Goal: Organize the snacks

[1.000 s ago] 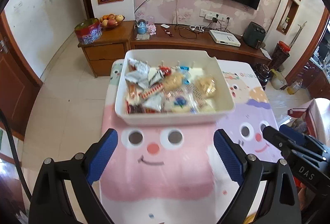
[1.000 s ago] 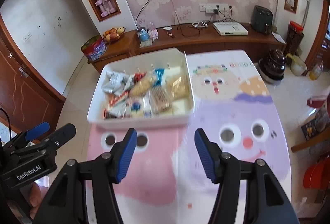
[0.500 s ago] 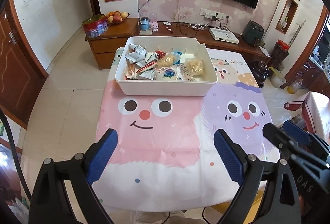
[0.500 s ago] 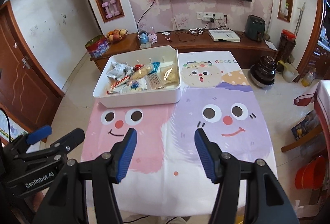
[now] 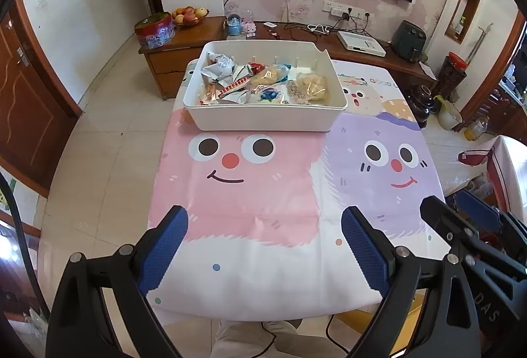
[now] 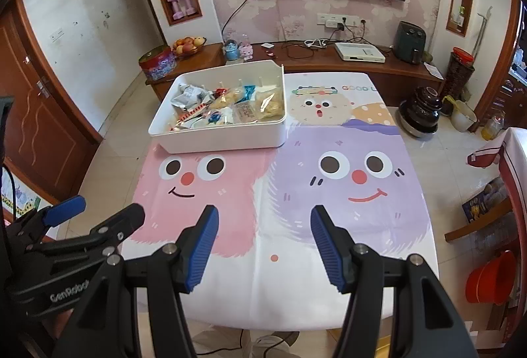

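A white plastic bin (image 5: 263, 122) stands at the far left of the table, which is covered by a cartoon-face cloth (image 5: 263, 193). Several wrapped snacks (image 5: 260, 84) lie packed inside the bin, among them silver packets and clear bags of yellow pieces. My left gripper (image 5: 263, 219) hovers open over the pink face near the table's front edge, with nothing between its fingers. My right gripper (image 6: 263, 213) is open too and empty, above the seam between the pink and purple faces. The right wrist view shows the bin (image 6: 224, 137) well ahead, and the left gripper (image 6: 98, 216) beside it.
A wooden TV cabinet (image 6: 329, 61) runs behind the table, with a fruit bowl (image 6: 187, 45) and a red tin (image 6: 158, 63). A dark pot (image 6: 418, 111) sits on the floor at the right. A red bucket (image 6: 490, 279) and a chair (image 6: 477, 226) are near right.
Both grippers have drawn back from the bin toward the table's near edge, so the bin now looks smaller and farther off. Their jaws keep the same width. The snacks have not moved.
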